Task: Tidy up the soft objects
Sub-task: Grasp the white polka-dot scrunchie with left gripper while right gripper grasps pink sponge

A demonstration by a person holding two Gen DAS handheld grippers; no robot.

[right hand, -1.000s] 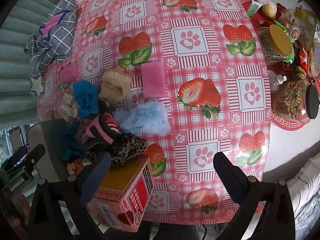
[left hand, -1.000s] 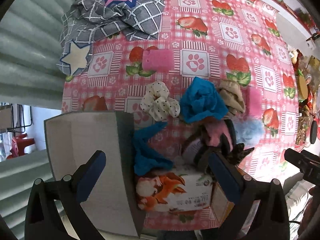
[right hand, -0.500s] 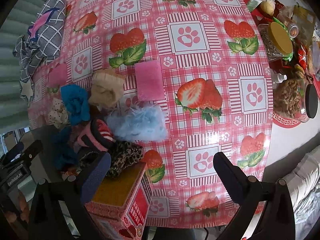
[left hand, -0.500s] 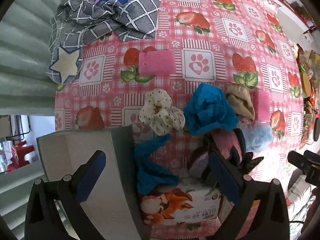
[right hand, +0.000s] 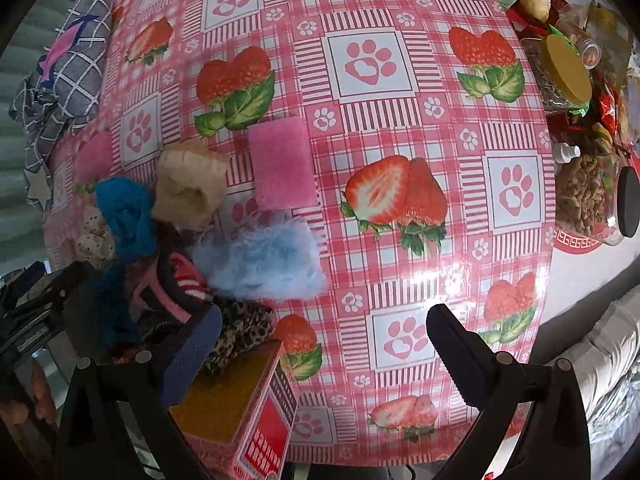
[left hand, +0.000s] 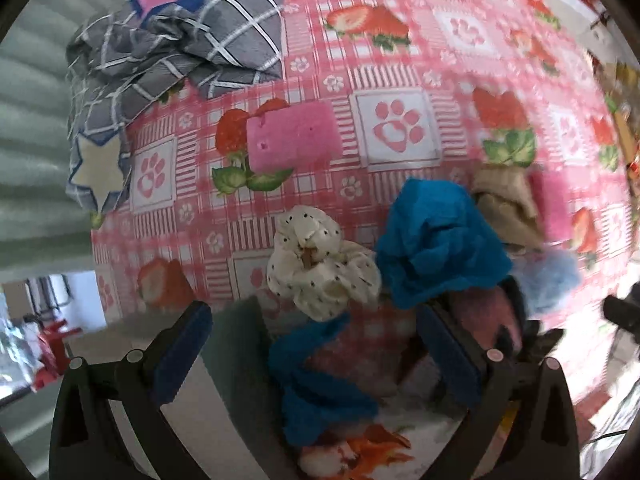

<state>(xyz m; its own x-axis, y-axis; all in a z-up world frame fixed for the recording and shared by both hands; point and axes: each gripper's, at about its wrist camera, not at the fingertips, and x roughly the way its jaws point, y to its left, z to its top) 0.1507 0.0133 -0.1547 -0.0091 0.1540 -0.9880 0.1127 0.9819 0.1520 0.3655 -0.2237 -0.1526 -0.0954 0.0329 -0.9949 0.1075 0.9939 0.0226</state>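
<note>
A heap of soft items lies on the strawberry tablecloth (right hand: 400,128): a white dotted scrunchie (left hand: 320,268), a bright blue cloth (left hand: 436,248), a beige cloth (right hand: 188,184), a fluffy light-blue piece (right hand: 264,260), a striped pink sock (right hand: 176,280), a leopard-print cloth (right hand: 240,328) and a dark blue cloth (left hand: 316,384). Two pink sponges (left hand: 292,138) (right hand: 282,162) lie flat. My left gripper (left hand: 316,356) is open, just before the scrunchie. My right gripper (right hand: 324,344) is open and empty over the table's near edge.
A grey checked cloth with star patches (left hand: 176,36) lies at the far left corner. A grey box (left hand: 224,392), a fox-print tissue box (left hand: 360,452) and a red-and-yellow box (right hand: 240,400) stand at the near edge. Snack jars and packets (right hand: 576,80) crowd the right side.
My left gripper has moved forward toward the heap, so the scrunchie and blue cloth look larger. My right gripper has also come slightly closer to the table. Both stay open.
</note>
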